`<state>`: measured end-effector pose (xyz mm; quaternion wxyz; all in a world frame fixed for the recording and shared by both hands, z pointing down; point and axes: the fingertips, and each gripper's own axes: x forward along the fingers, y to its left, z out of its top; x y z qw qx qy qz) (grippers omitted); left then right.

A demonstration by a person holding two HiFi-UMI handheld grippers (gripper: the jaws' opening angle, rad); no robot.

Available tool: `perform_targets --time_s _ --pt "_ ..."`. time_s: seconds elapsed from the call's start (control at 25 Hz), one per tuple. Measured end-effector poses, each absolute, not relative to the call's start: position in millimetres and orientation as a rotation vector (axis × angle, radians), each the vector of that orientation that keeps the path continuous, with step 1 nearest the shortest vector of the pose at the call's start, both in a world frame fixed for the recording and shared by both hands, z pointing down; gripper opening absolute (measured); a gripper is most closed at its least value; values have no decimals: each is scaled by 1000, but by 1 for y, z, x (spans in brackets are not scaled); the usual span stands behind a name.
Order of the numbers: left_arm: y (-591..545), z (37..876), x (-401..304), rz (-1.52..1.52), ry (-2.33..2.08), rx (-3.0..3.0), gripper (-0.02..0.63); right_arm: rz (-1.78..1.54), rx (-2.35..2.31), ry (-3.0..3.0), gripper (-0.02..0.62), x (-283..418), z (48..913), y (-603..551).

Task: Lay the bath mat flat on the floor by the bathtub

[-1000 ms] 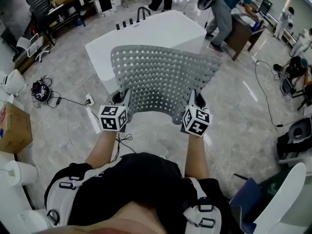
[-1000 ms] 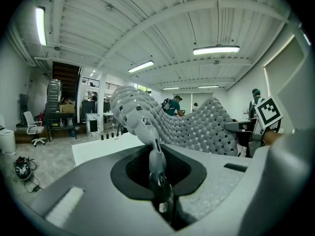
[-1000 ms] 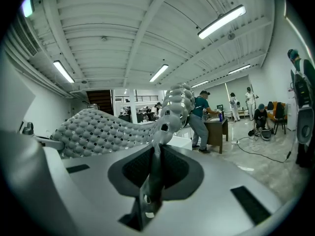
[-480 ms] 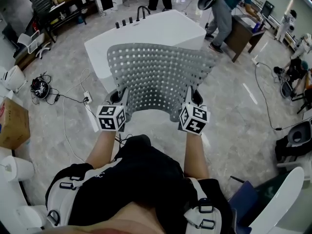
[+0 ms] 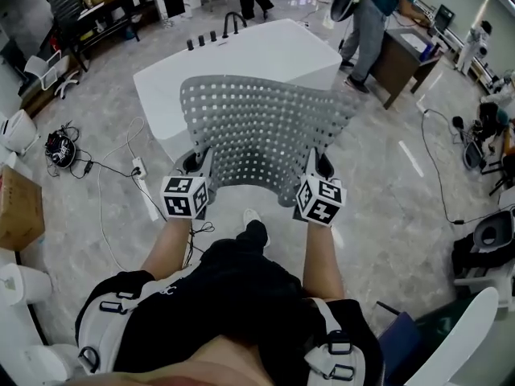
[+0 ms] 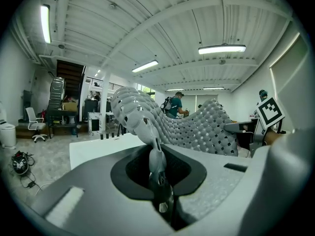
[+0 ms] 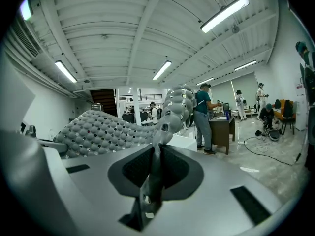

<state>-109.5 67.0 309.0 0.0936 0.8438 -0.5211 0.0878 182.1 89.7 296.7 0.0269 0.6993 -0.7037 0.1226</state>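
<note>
A grey perforated bath mat (image 5: 261, 131) hangs in the air, stretched between my two grippers above the floor in front of the white bathtub (image 5: 241, 63). My left gripper (image 5: 201, 166) is shut on the mat's near left corner, and my right gripper (image 5: 315, 166) is shut on its near right corner. In the left gripper view the mat (image 6: 197, 127) rises out of the pinched jaws and sags toward the right. In the right gripper view the mat (image 7: 103, 129) curls up from the jaws and spreads leftward. The mat's far edge hides part of the tub.
Marble floor (image 5: 378, 183) lies around the tub. Cables and a power strip (image 5: 138, 167) trail at the left, near a cardboard box (image 5: 16, 211). A person (image 5: 366, 22) stands at a desk (image 5: 406, 55) at the back right. My own foot (image 5: 251, 217) shows under the mat.
The view has shifted slightly and the tub sits a little further left. My foot has stepped forward under the mat. Both grippers keep their hold on the mat.
</note>
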Motion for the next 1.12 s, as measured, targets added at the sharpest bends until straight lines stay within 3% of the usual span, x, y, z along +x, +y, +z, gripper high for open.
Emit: perform_targets --time_s 0.6,1.12 --pt "-74 364 -76 335 -1524 2368 40 494 2004 -2153 43 211 350 -69" --pt "-167 354 -82 296 -1550 2314 40 477 1899 -2192 43 206 333 -181"
